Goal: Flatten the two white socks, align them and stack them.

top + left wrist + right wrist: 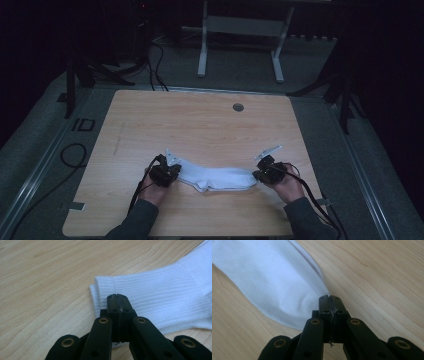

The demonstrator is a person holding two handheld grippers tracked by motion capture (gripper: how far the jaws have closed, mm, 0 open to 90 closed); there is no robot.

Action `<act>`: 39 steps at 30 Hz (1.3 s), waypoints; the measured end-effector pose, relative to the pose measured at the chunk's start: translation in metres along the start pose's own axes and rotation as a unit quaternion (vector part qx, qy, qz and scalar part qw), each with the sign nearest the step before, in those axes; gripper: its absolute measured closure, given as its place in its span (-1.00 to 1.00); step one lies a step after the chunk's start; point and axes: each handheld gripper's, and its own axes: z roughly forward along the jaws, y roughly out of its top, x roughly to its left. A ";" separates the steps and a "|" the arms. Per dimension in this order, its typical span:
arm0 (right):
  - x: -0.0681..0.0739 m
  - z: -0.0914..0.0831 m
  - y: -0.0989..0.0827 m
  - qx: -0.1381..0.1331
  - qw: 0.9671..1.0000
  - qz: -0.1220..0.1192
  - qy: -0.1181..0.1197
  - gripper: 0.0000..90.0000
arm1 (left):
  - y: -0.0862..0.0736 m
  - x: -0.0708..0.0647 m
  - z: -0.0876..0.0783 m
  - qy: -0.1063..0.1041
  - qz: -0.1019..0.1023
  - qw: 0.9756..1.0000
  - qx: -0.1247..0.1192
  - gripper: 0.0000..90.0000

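Two grippers hold one white sock (pixel 216 177) stretched between them on the near half of the wooden table (pixel 200 120). The left gripper (pixel 171 173) has its jaws pressed together on the ribbed cuff end; in the left gripper view the black jaws meet with only a thin seam between them, clamped on the sock's (pixel 160 297) cuff edge, where two layers of ribbed fabric show just beside the tips. The right gripper (pixel 257 175) is likewise clamped shut on the smooth toe end; in the right gripper view its jaws pinch the narrow tip of the sock (pixel 274 282), which fans out wide to the left over the tabletop. From above, the sock lies flat, sagging slightly toward the near edge in the middle, between the person's two hands.
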 end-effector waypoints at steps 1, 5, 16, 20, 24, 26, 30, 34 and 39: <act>-0.001 0.000 0.000 -0.002 1.000 -0.001 0.000 0.96 | 0.000 0.000 0.000 0.000 -0.001 1.000 0.001 1.00; -0.002 0.002 0.003 -0.005 1.000 -0.003 -0.004 0.96 | 0.000 -0.001 -0.001 0.001 -0.009 1.000 0.003 1.00; 0.000 -0.001 0.013 -0.055 0.999 -0.004 -0.003 0.52 | -0.003 0.000 -0.005 -0.008 -0.028 1.000 -0.004 0.96; -0.006 -0.007 0.012 -0.076 0.997 0.022 0.013 0.35 | -0.003 0.000 -0.008 -0.015 -0.026 0.999 -0.015 0.89; -0.012 -0.008 0.011 -0.082 0.996 0.028 0.010 0.27 | -0.002 0.003 -0.011 -0.016 -0.030 0.999 -0.025 0.88; -0.014 -0.009 0.011 -0.083 0.996 0.033 0.008 0.25 | -0.002 0.005 -0.014 -0.015 -0.033 0.999 -0.031 0.88; -0.017 -0.010 0.011 -0.089 0.995 0.035 0.005 0.25 | -0.002 0.011 -0.017 -0.010 -0.043 0.998 -0.038 0.88; -0.020 -0.013 0.012 -0.096 0.994 0.043 0.012 0.24 | -0.003 0.017 -0.020 -0.005 -0.048 0.998 -0.040 0.88; -0.022 -0.014 0.013 -0.097 0.994 0.045 0.014 0.23 | -0.004 0.022 -0.022 0.003 -0.054 0.998 -0.042 0.88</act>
